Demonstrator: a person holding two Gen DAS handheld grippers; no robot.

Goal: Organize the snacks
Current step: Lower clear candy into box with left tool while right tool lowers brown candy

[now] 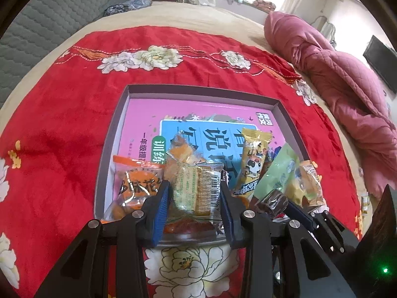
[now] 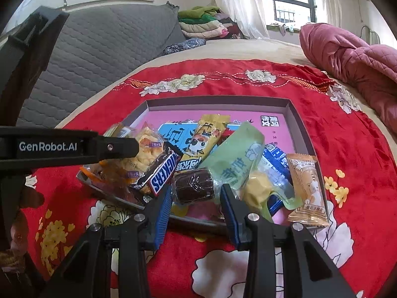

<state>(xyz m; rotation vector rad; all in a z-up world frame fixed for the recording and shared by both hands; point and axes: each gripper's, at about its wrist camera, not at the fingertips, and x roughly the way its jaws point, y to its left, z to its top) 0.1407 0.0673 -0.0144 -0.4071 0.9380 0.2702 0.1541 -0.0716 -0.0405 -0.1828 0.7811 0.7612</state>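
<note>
A shallow grey box [image 1: 116,134] [image 2: 295,116] with a pink book in its bottom lies on a red flowered blanket and holds several snacks. My left gripper [image 1: 196,193] is shut on a clear biscuit packet [image 1: 193,188] with a barcode, over the box's near edge. My right gripper [image 2: 196,193] is shut on a brown chocolate cake in clear wrap [image 2: 194,186], also seen in the left wrist view [image 1: 273,200]. A Snickers bar [image 2: 161,171], a yellow cow-print bar [image 1: 253,164] [image 2: 203,141], a green packet [image 2: 235,164] and an orange packet [image 1: 136,186] lie in the box.
A tan small packet [image 2: 309,191] rests at the box's right corner. A crimson quilt [image 1: 342,89] [image 2: 352,59] is heaped at the right. A grey padded headboard [image 2: 99,57] stands at the left. Folded clothes [image 2: 203,24] sit by the window.
</note>
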